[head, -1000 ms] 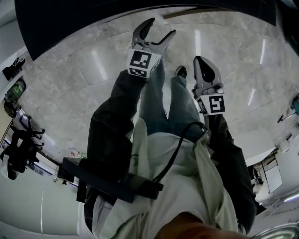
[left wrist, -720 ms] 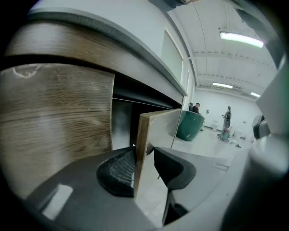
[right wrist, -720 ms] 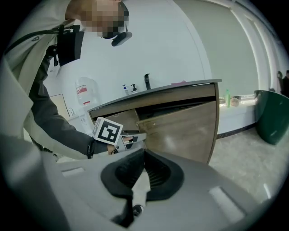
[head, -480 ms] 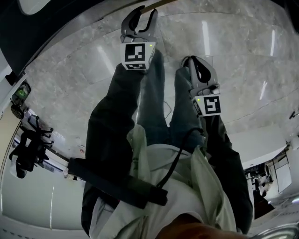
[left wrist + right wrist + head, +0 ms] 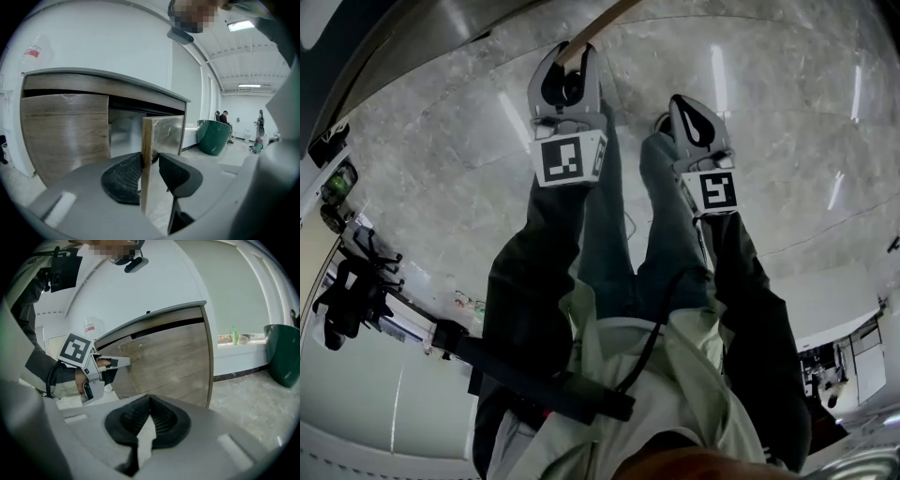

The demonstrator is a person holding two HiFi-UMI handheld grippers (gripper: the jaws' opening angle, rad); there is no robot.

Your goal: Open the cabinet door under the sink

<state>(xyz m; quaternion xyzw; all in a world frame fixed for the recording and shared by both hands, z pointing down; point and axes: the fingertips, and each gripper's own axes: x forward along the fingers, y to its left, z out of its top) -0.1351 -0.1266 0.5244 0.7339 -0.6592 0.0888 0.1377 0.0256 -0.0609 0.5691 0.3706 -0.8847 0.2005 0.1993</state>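
Note:
The cabinet door (image 5: 163, 133) under the sink stands ajar, its pale wooden edge (image 5: 598, 21) toward me. My left gripper (image 5: 150, 158) (image 5: 567, 67) has that edge between its jaws. They have just been closing, and the pads press on both faces of the door. The neighbouring wood-grain door (image 5: 65, 136) is closed. My right gripper (image 5: 692, 111) (image 5: 150, 399) hangs to the right over the floor, shut, with nothing in it. In the right gripper view the left gripper (image 5: 102, 363) shows at the cabinet front (image 5: 173, 362).
The person's legs (image 5: 619, 216) stand on a pale marble floor (image 5: 441, 159). A dark green bin (image 5: 213, 136) (image 5: 283, 352) stands to the cabinet's right. A green bottle (image 5: 234, 335) sits on a far ledge. Black equipment (image 5: 352, 291) lies at the left.
My left gripper has moved forward to the door's edge and its wide-open jaws have closed round it. The right gripper has dropped a little and stayed shut.

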